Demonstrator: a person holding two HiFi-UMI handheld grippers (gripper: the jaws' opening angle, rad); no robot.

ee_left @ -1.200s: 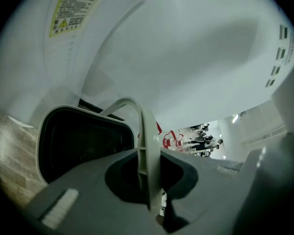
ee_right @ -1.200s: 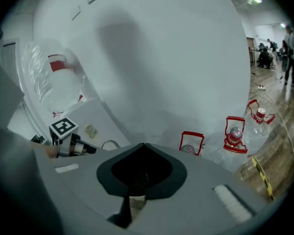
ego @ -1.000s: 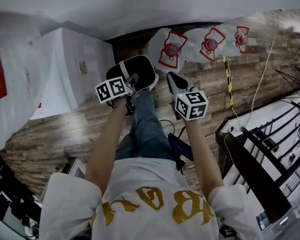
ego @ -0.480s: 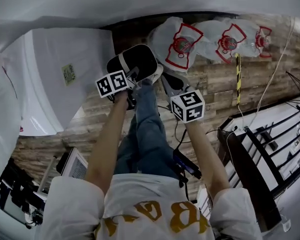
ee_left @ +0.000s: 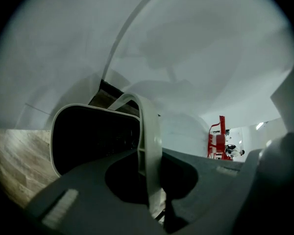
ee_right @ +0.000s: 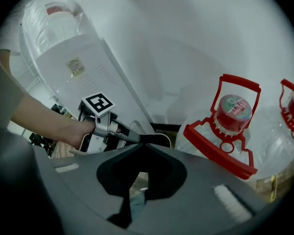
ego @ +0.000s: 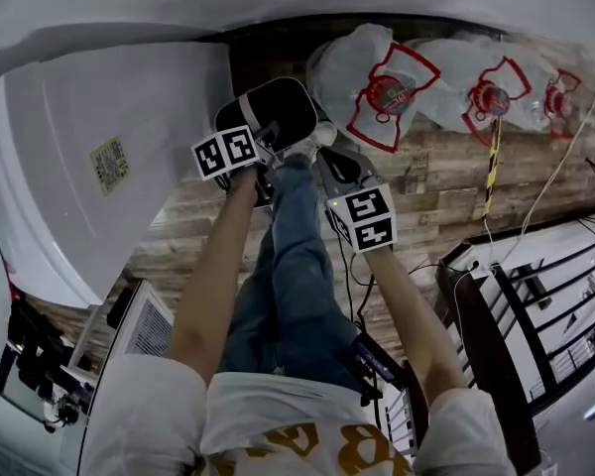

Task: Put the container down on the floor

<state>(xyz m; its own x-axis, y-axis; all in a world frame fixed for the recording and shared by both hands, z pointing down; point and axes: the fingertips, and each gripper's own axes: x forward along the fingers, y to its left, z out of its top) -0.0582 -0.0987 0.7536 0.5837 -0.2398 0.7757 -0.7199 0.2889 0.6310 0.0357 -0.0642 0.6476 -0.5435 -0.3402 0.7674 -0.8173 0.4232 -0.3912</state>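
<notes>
One tong, the left gripper point(ee_left: 152, 180), is clenched on the black container's point(ego: 276, 112) white handle, holding it above the wooden floor point(ego: 446, 196). The right gripper point(ee_right: 142, 146) is closed and empty. Lowering likely remains.

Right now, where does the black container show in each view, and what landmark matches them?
Head view: the container upper centre, just beyond the left gripper.
Left gripper view: left of centre, its white handle between the jaws.
Right gripper view: a dark sliver at centre, above the jaws.
Shared landmark: the left gripper's marker cube, in head view and right gripper view.
</notes>
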